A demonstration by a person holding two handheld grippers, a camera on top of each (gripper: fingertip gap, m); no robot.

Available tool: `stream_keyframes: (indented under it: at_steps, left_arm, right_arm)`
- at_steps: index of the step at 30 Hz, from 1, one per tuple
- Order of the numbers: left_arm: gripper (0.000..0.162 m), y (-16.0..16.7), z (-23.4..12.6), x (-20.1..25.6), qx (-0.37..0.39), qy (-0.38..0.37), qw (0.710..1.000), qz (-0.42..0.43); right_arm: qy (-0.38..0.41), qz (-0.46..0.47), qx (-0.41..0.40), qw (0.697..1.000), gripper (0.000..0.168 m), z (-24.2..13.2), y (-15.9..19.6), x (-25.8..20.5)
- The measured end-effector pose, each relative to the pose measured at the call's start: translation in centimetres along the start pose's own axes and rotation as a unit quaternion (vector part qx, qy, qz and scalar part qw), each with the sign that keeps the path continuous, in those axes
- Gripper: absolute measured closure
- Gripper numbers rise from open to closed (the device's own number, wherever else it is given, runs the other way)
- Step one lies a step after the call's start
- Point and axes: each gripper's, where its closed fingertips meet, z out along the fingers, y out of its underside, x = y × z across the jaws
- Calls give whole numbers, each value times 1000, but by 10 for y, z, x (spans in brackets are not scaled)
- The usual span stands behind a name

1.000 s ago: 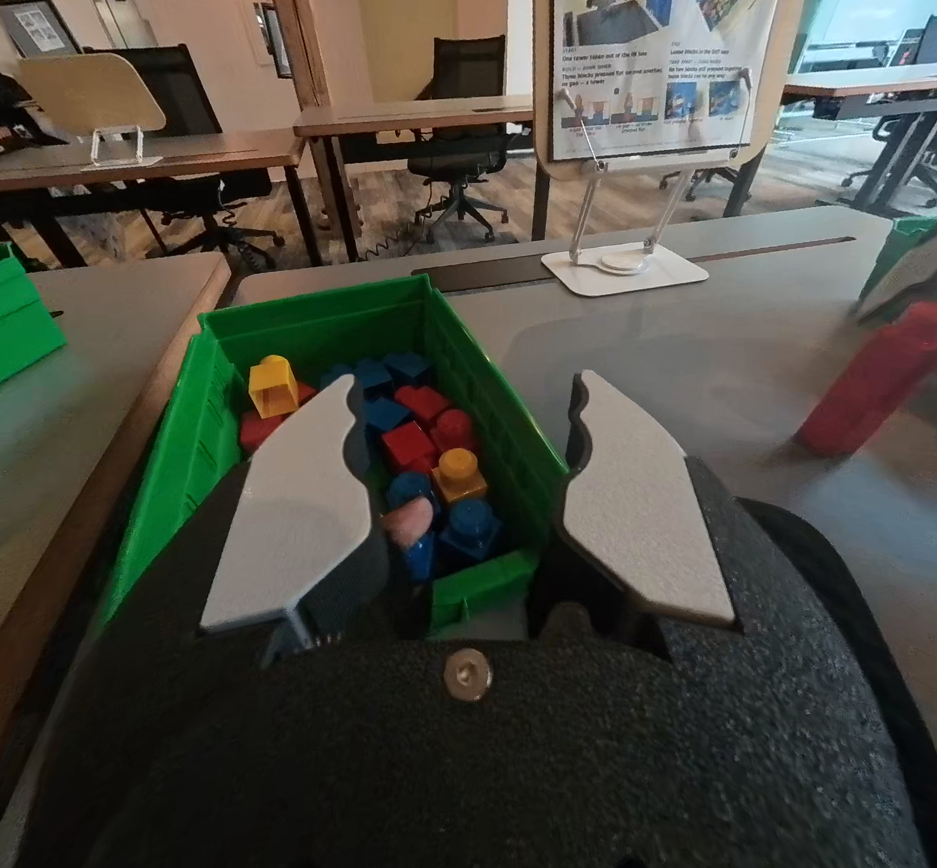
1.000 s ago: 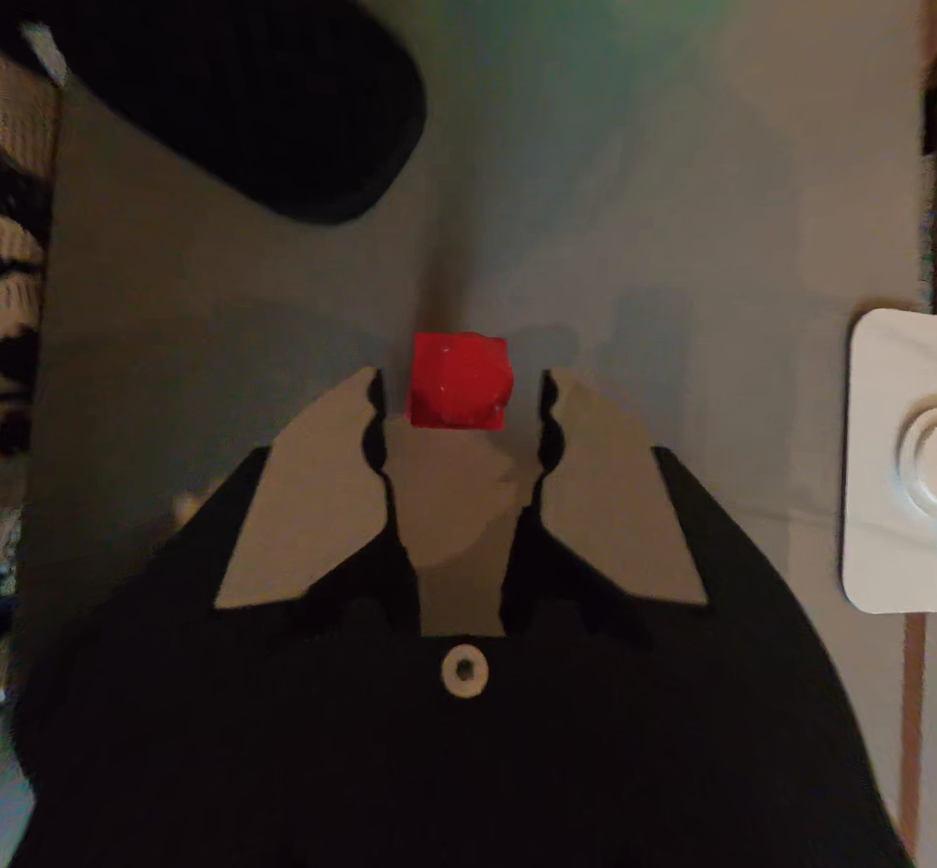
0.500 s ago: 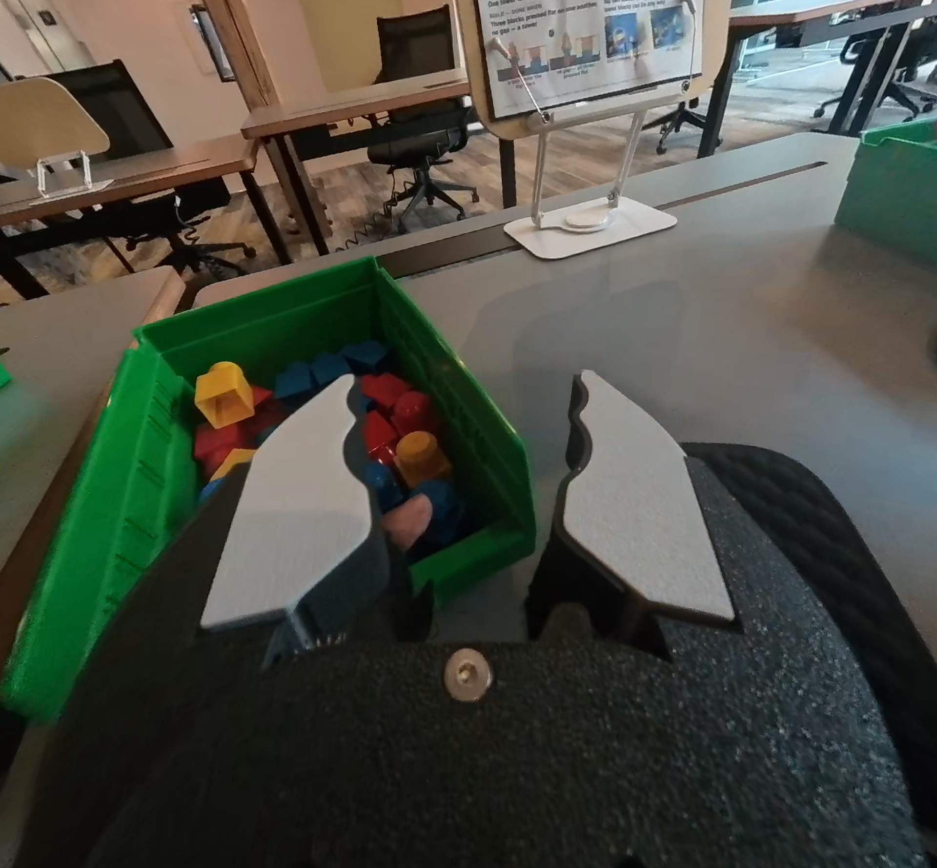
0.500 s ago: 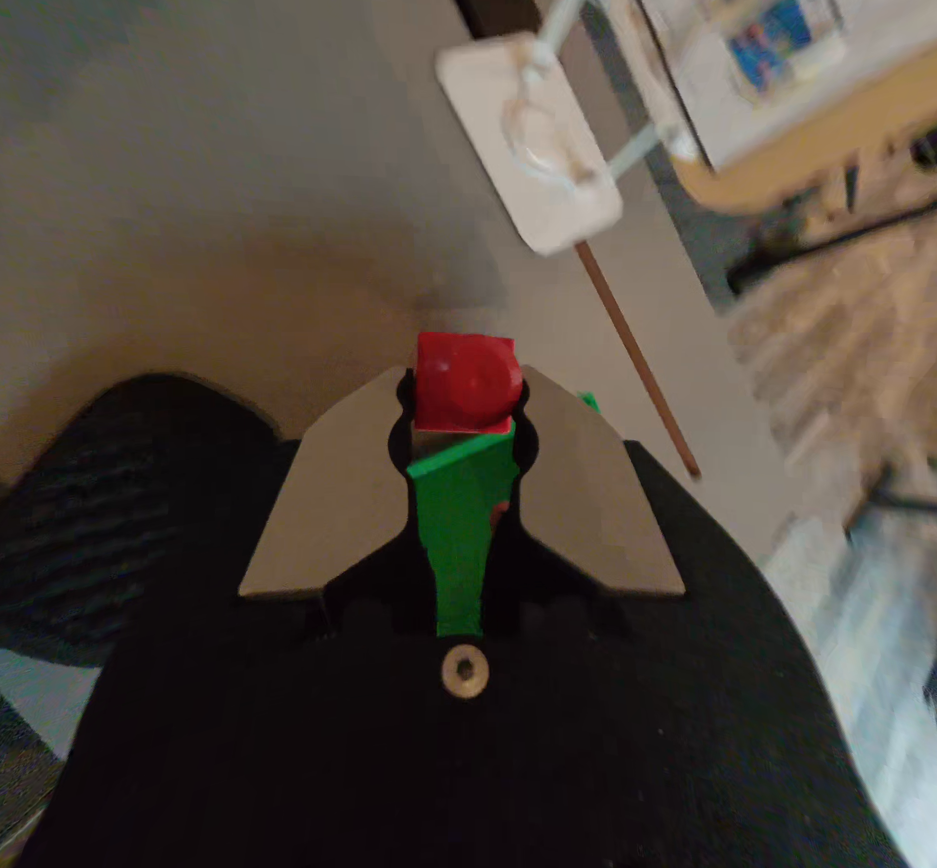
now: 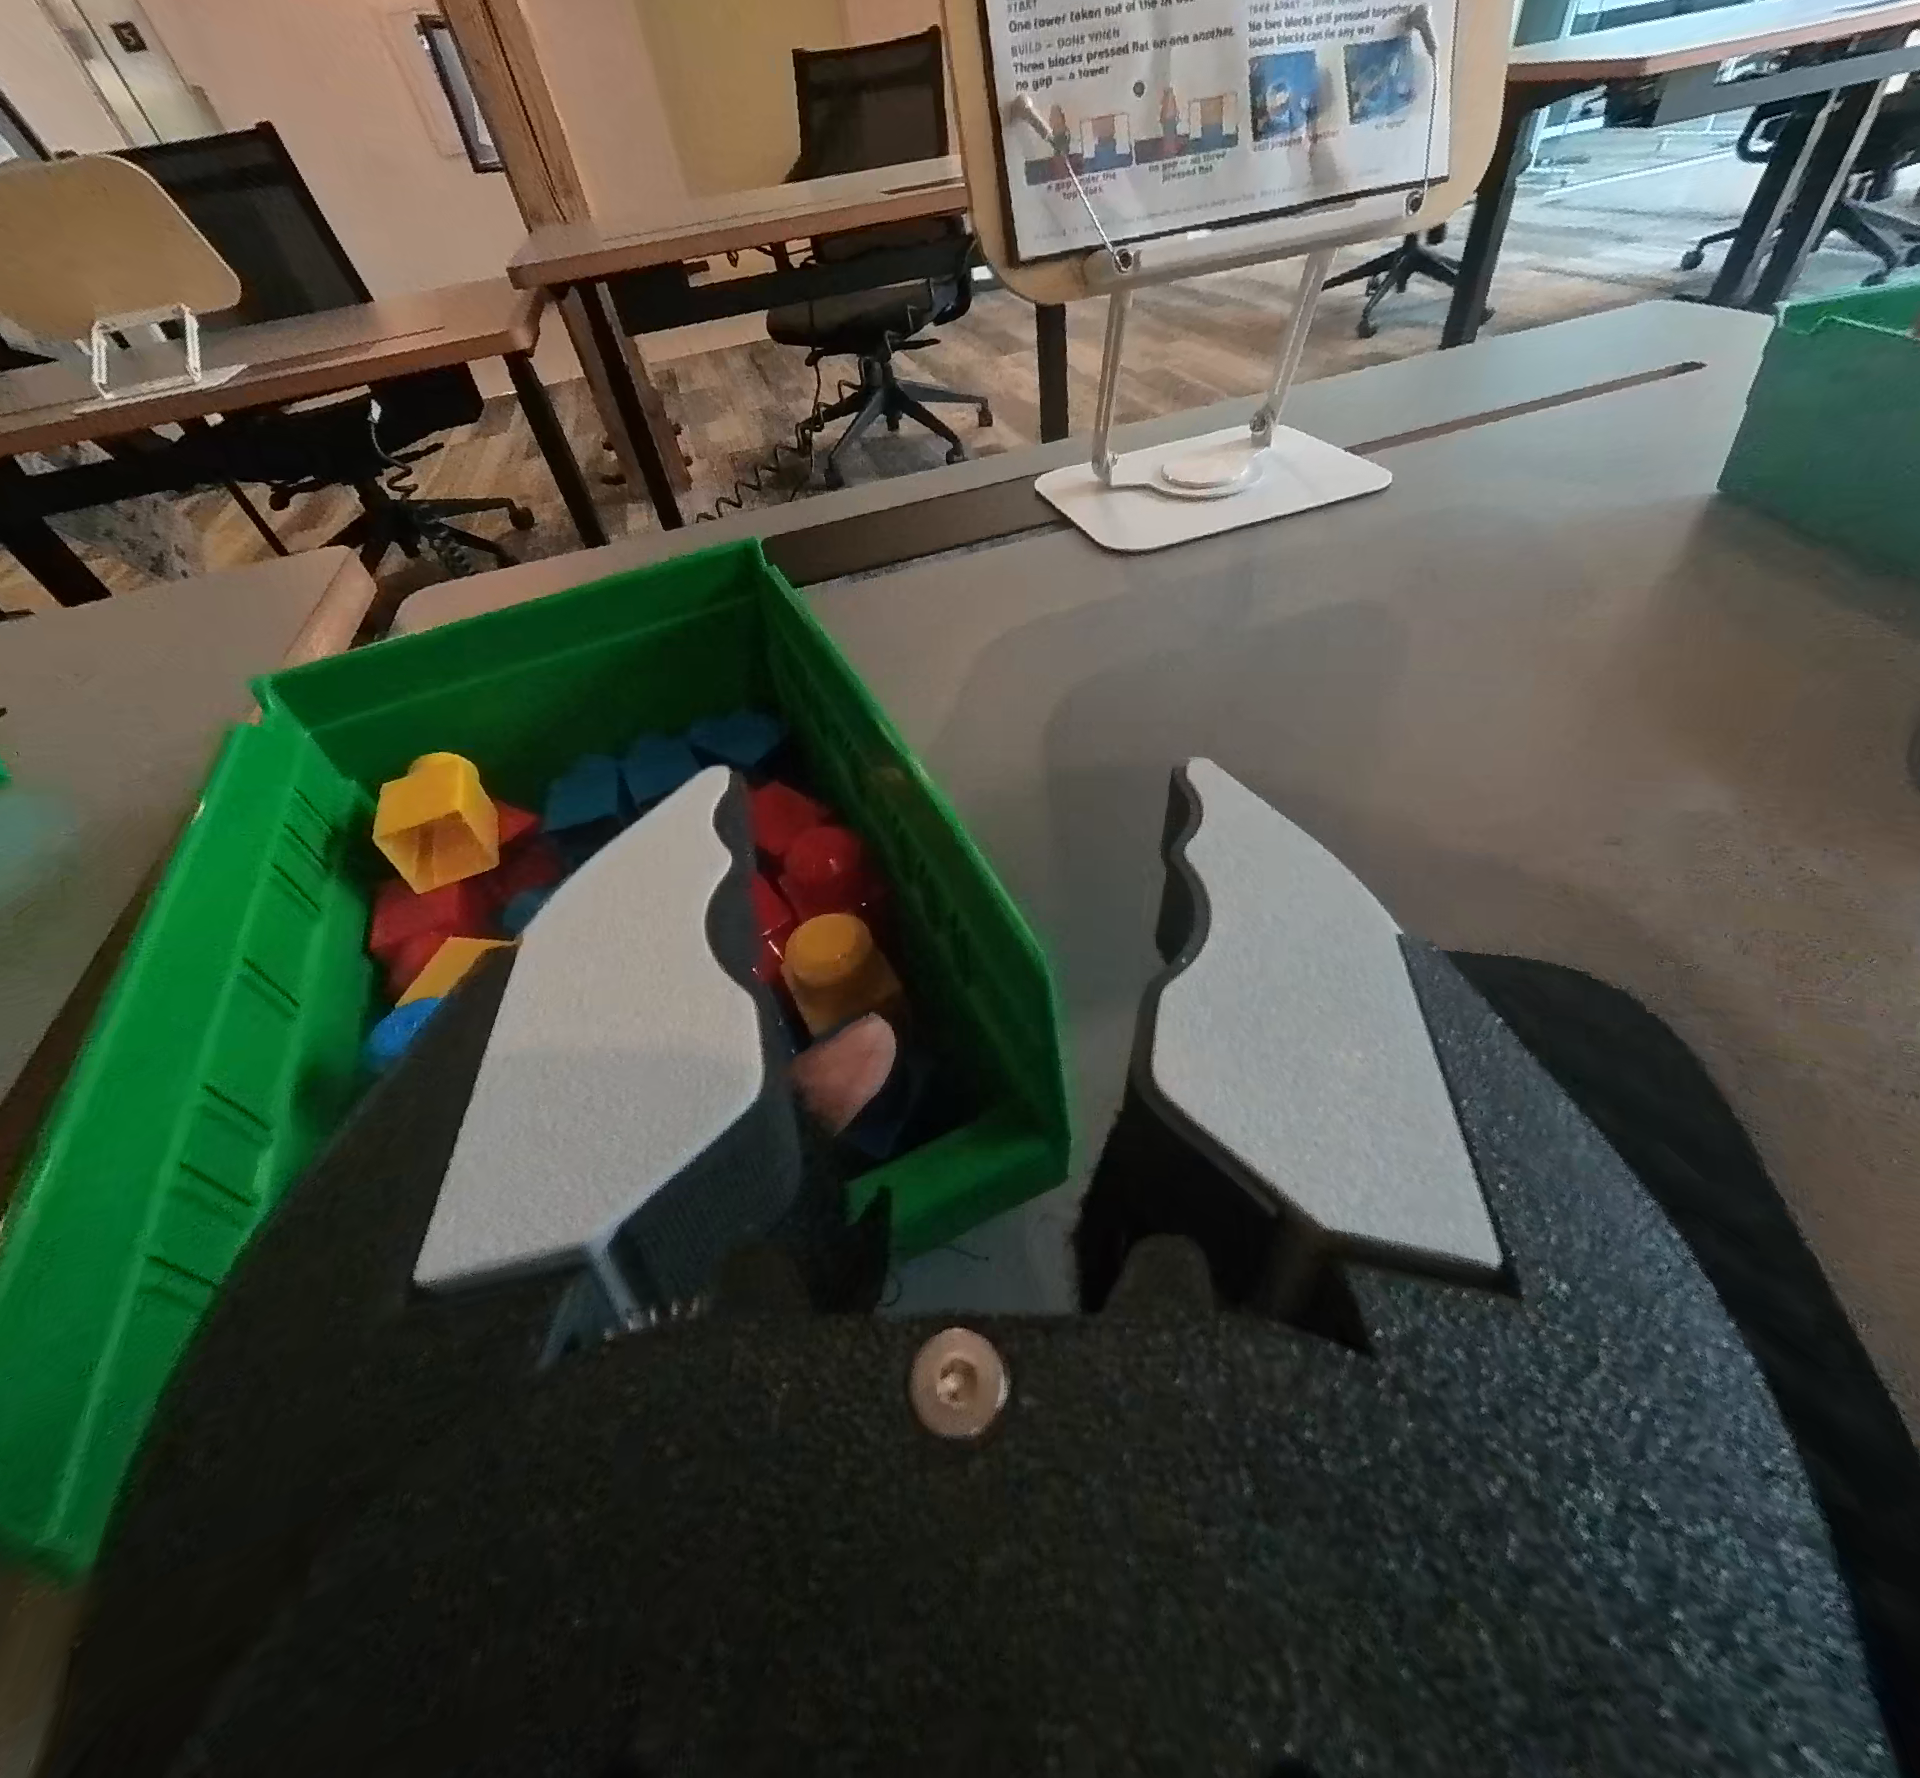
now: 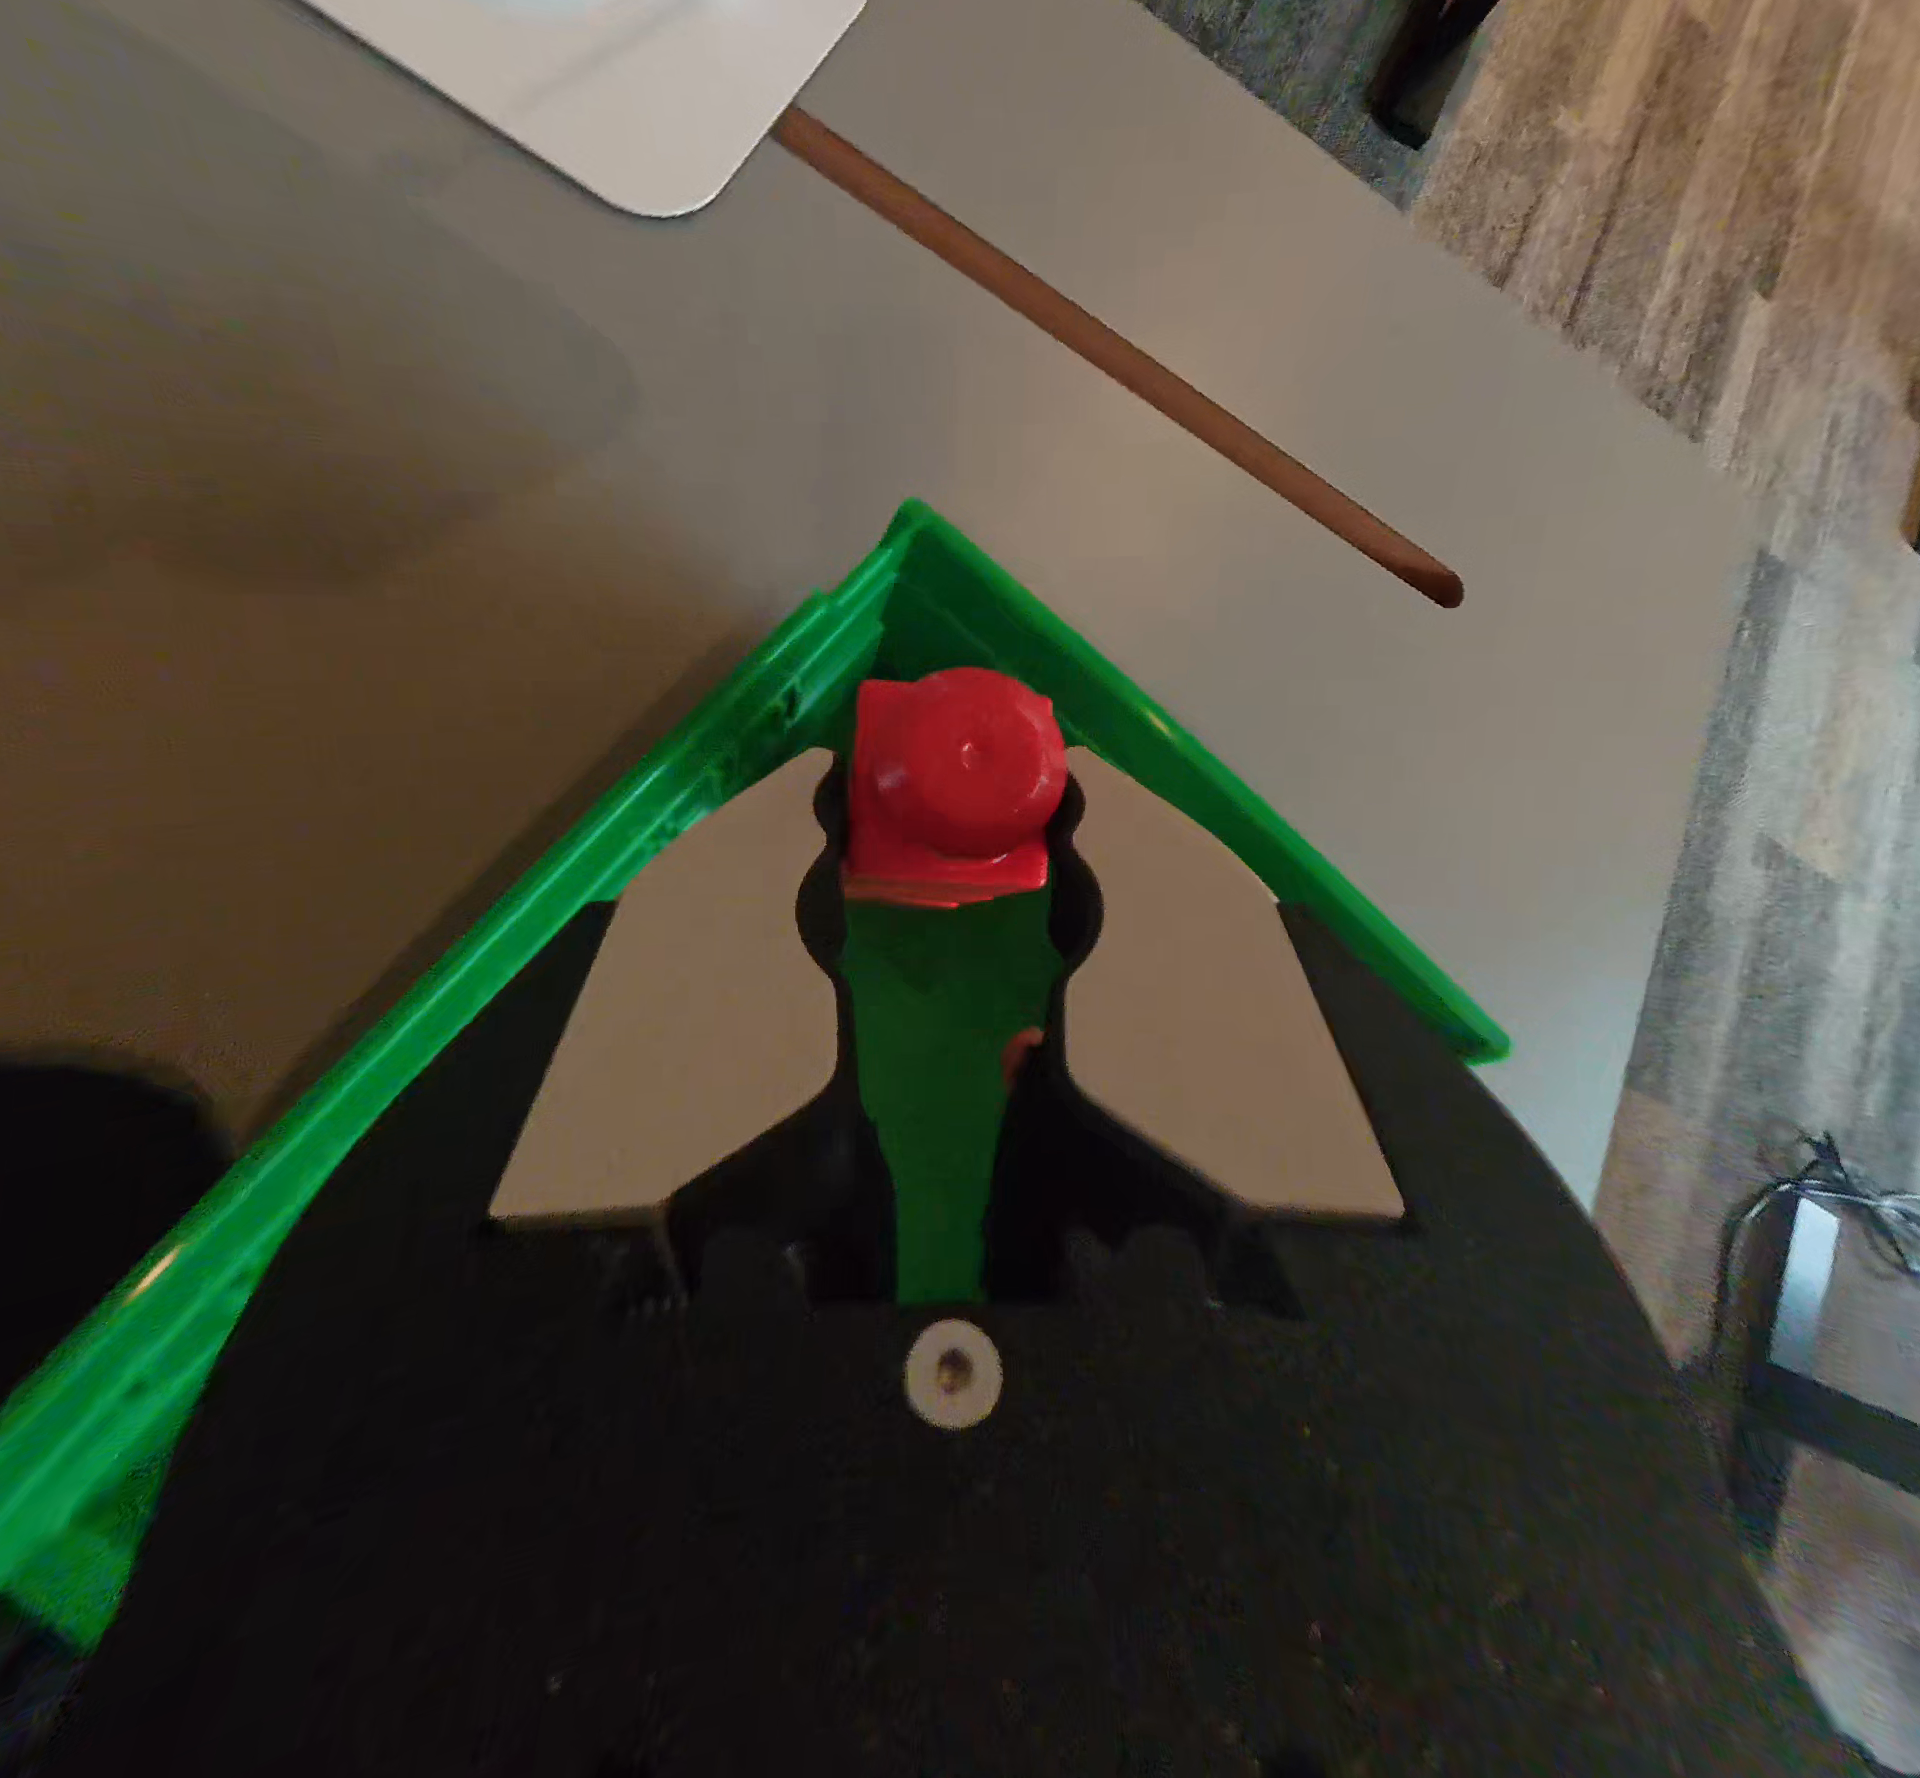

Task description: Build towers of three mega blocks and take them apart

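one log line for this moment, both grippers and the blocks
left gripper: open, empty, by block bin | right gripper: shut on red block, over second green bin

Two green bins on the grey table: one (image 5: 925,855) at left holding loose blocks, one (image 5: 1829,440) at far right. Three yellow blocks visible in the left bin, among them one (image 5: 436,819) lying tilted; red and blue blocks too overlapped for a count. One red block (image 6: 951,783) over a bin corner. One sign stand (image 5: 1216,481). Two grippers.

Blocks (image 5: 821,907) lie in the bin (image 5: 935,897) — sign stand (image 5: 1216,481) behind, to its right.
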Motion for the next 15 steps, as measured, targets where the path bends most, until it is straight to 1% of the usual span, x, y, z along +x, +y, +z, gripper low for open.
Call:
stream_keyframes:
  at_steps: [6, 10, 15]
  left_arm:
    - [87, -3, 0, 5, -3, 0, 1000, 5]
    - [87, -3, 6, 11, -4, 8, 1000, 6]
    - [87, -1, 7, 14, -12, 9, 1000, 16]
  right_arm:
    - [40, 89, 38, 995, 132, 21, 2, 8]
    - [58, 117, 29, 991, 132, 33, 10, 8]
    - [73, 136, 15, 988, 132, 37, 13, 8]
